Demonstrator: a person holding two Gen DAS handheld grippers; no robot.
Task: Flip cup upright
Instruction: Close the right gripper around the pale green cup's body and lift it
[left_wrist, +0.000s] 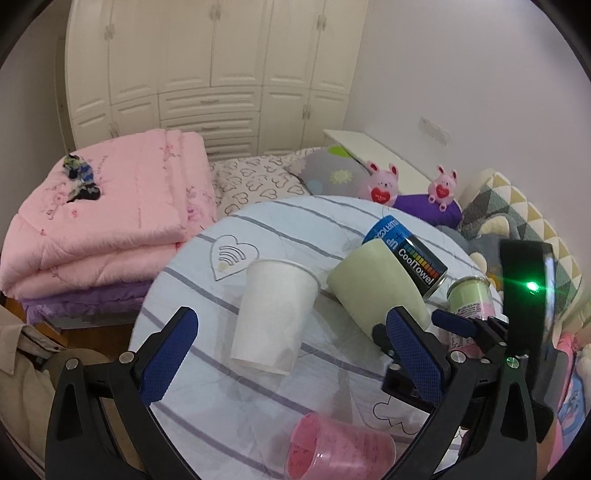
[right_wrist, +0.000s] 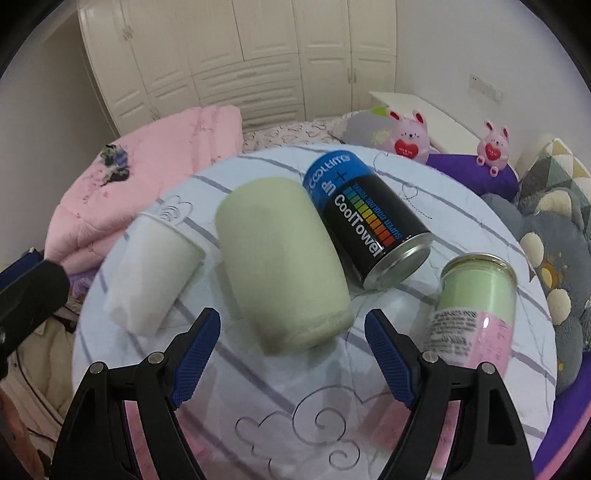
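Both grippers, left (left_wrist: 291, 365) and right (right_wrist: 293, 356), are spread and empty; I aim right at the green cup (right_wrist: 284, 258) lying sideways, to straddle it.

We're in a home bedroom here: cream wardrobe doors and drawers (left_wrist: 214, 74) fill the back wall, a folded pink quilt (left_wrist: 110, 214) sits stacked on the left, and a heart-print pillow (left_wrist: 255, 181) lies on the bed behind it. Two pink plush bunnies (left_wrist: 382, 182) perch on a purple cushion (left_wrist: 428, 208), right beside a triangle-patterned quilt (left_wrist: 517, 206) at the wall.
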